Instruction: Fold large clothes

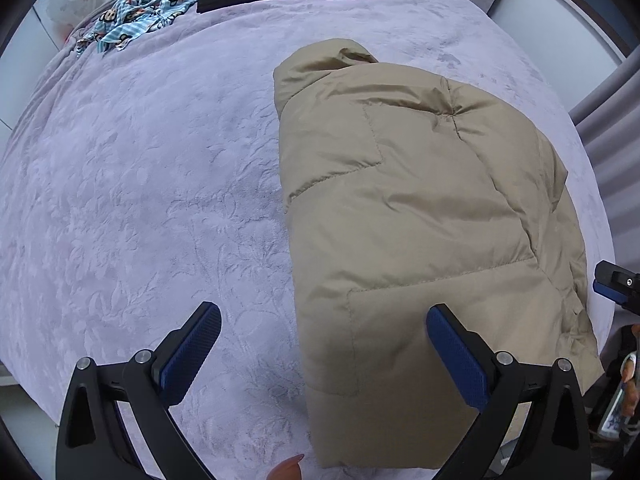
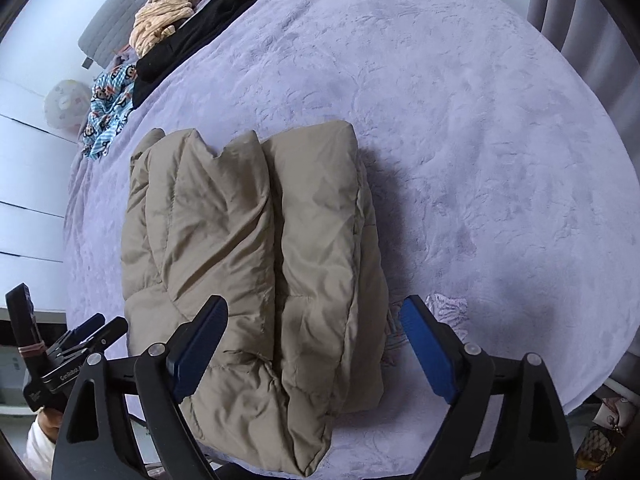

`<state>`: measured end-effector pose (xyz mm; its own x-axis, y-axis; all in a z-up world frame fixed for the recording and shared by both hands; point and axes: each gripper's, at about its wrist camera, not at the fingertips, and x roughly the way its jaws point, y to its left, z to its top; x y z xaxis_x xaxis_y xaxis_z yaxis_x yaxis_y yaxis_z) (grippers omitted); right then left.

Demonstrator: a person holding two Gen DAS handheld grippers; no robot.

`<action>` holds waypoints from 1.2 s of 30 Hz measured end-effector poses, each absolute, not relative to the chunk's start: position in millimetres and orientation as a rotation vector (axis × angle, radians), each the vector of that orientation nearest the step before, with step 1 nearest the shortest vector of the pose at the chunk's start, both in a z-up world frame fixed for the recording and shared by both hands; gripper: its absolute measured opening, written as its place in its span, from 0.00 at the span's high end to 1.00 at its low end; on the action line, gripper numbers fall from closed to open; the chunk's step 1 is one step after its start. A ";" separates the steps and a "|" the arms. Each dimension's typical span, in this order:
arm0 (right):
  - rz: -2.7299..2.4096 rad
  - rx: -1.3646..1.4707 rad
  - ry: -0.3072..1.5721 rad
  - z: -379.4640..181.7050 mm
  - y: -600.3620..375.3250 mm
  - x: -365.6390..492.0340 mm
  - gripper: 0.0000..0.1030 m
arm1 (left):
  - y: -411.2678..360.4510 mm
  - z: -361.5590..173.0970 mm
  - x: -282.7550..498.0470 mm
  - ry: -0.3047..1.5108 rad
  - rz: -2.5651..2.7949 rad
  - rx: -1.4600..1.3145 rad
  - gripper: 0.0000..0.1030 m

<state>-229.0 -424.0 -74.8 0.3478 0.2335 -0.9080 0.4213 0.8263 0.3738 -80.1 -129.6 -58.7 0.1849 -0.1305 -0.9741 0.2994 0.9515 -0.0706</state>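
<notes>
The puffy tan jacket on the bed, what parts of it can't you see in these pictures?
- Jacket underside and inner layers: both views, hidden by its own folds.
- Near bottom edge: right wrist view, covered by the open right gripper.
- Zipper and front: neither view shows them, folded inward.
- Right side: left wrist view, curves away toward the fisheye rim beyond the open left gripper.

Both wrist views look steeply down, sharing the folded jacket (image 1: 420, 220).
</notes>
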 end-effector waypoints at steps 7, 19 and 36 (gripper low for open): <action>-0.046 0.680 1.252 -93.3 -438.2 -214.5 0.00 | -130.5 -66.3 -67.0 1.400 -0.333 0.064 0.00; 0.059 0.927 1.313 -148.0 -465.8 -198.2 0.00 | -96.6 -104.4 -25.7 1.515 -0.482 -0.256 0.00; 0.306 0.945 1.358 -172.0 -427.6 -131.7 0.00 | -102.4 -173.0 8.6 1.607 -0.749 -0.513 0.00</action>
<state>-131.7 -427.6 -172.0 0.2387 0.6850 -0.6883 0.3232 0.6123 0.7215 8.6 -102.4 -173.0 -0.1730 -0.6984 -0.6945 0.0834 0.6922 -0.7168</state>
